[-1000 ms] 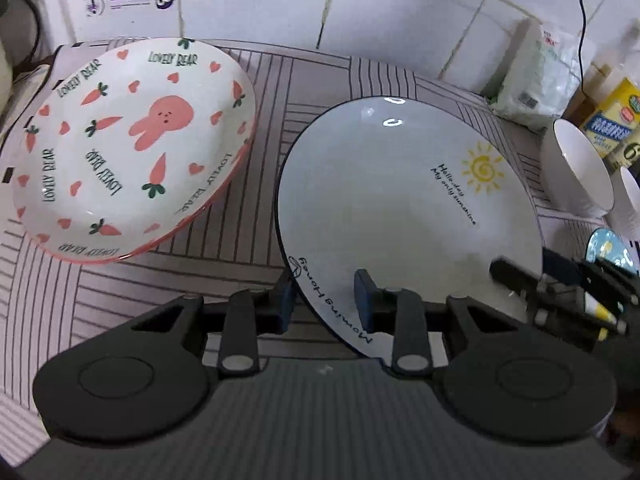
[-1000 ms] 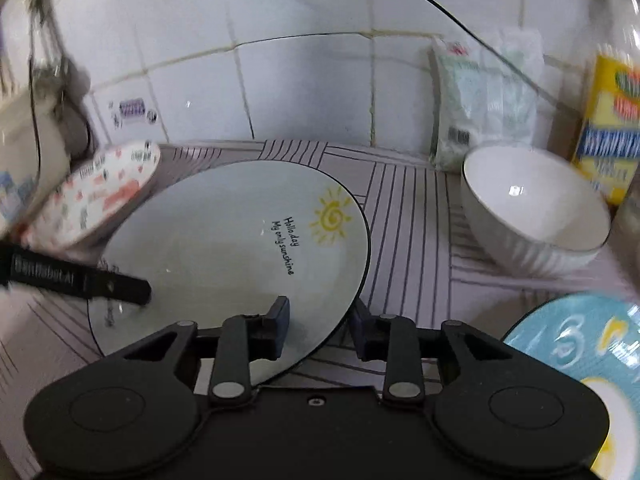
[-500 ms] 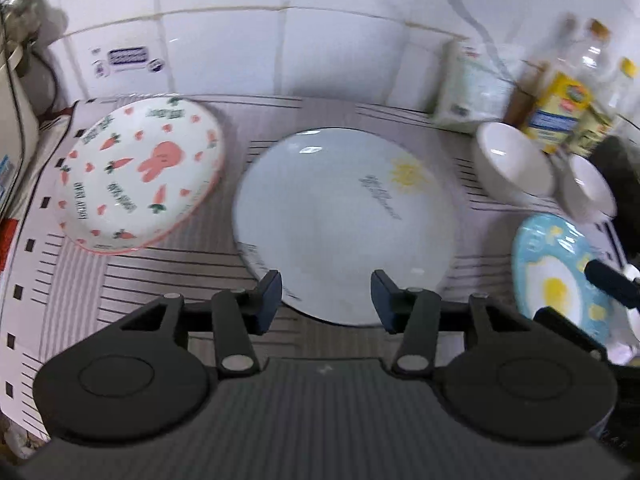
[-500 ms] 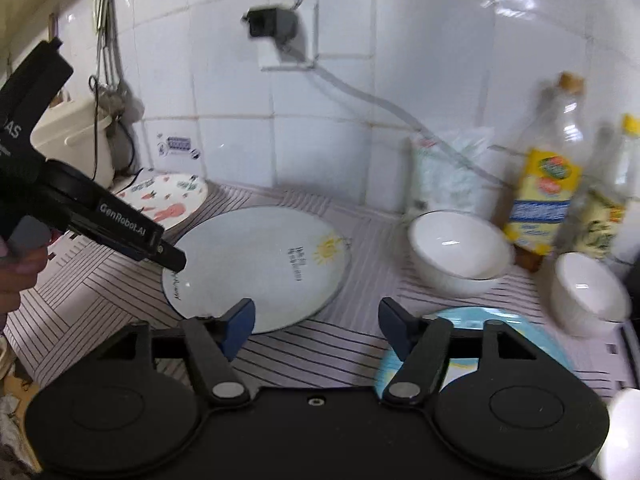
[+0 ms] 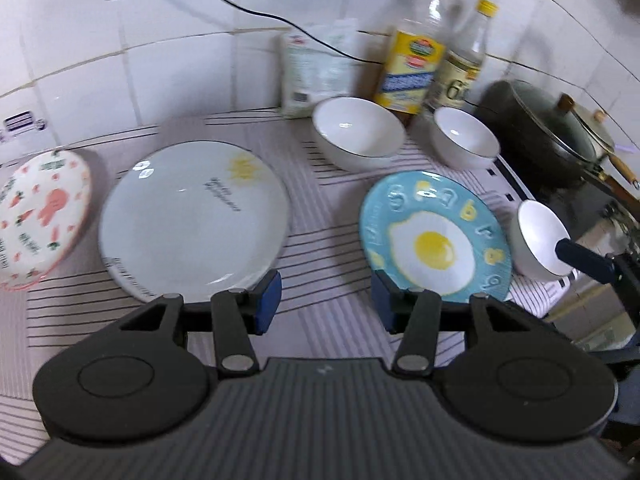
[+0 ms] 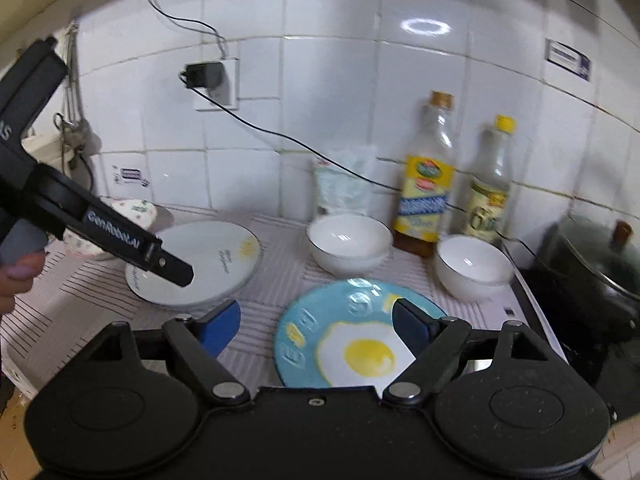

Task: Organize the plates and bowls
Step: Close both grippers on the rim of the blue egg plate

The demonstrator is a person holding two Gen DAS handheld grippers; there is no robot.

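Both your tongs, left tongs [image 5: 326, 302] and right tongs [image 6: 316, 326], hang spread above the surface [image 5: 328, 256], pinching nothing; the egg plate [image 5: 434, 236] lies near right.

Sun plate [image 5: 192, 216] lies left of egg plate [image 5: 434, 236]; behind them, seemingly apart, two bowls [image 5: 357, 132].

Home kitchen, white tiled wall [image 6: 332, 92], oil bottles [image 6: 428, 176], lidded pot [image 5: 560, 128] on stove

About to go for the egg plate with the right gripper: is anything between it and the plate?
Nothing visible. The right gripper is open and empty above the blue egg plate; the white bowls sit behind it, and the sun plate off to its left.
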